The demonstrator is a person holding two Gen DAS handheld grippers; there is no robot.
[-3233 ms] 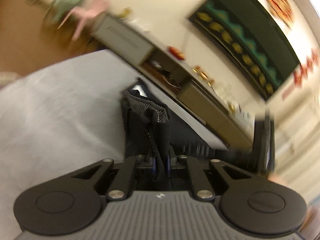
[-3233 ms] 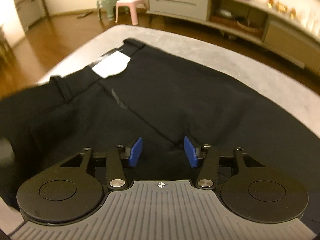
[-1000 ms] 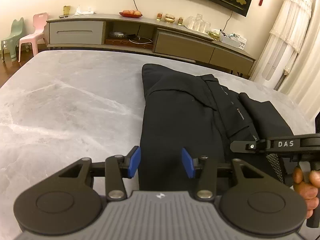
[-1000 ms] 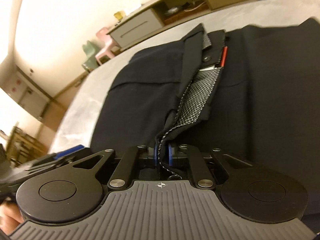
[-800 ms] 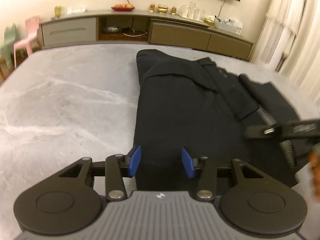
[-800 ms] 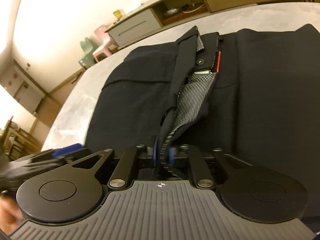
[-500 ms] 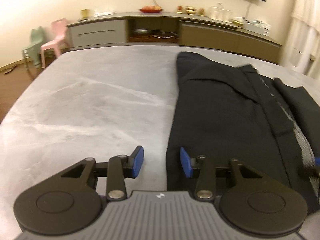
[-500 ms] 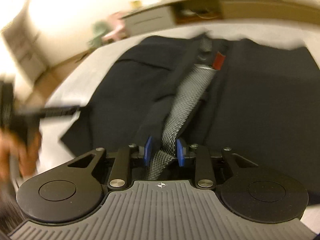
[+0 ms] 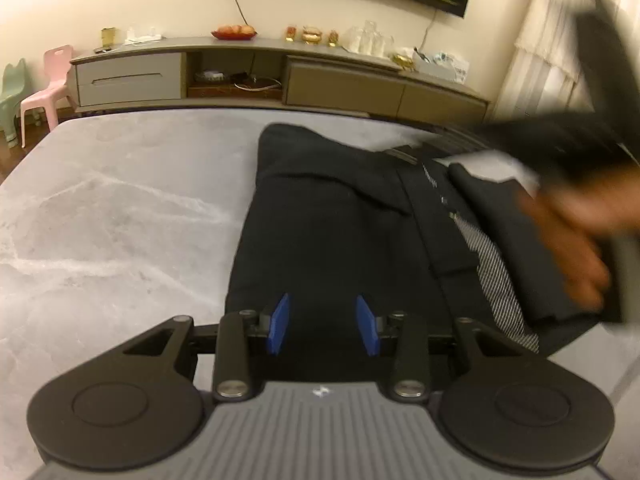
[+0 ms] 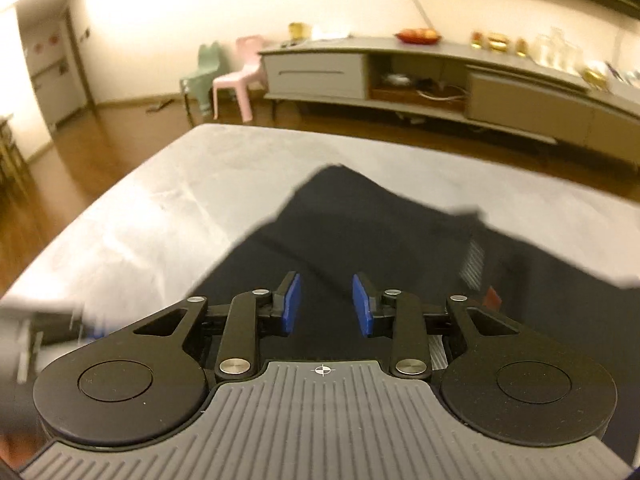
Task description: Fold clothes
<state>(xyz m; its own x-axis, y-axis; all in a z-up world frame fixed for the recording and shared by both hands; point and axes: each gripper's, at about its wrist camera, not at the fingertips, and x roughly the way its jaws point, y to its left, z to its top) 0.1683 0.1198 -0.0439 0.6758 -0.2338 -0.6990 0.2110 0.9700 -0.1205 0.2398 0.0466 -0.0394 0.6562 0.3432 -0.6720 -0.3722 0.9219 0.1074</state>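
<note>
Black trousers (image 9: pixel 336 216) lie folded lengthwise on the grey marble table (image 9: pixel 120 200), with a strip of checked lining (image 9: pixel 492 272) showing along the waistband at the right. My left gripper (image 9: pixel 323 322) is open and empty just above the trousers' near end. My right gripper (image 10: pixel 326 306) is open and empty above the trousers (image 10: pixel 400 248). The right gripper's body and the hand holding it pass blurred at the right of the left wrist view (image 9: pixel 576 152).
A long low sideboard (image 9: pixel 280 76) with small objects on top stands beyond the table against the wall. Pink and green children's chairs (image 10: pixel 236 76) stand on the wooden floor at the left. The table's left edge (image 10: pixel 100 208) drops to the floor.
My right gripper has let go of the checked lining, opened and lifted away over the trousers. My left gripper has stayed open and shifted slightly right over the trousers' near end.
</note>
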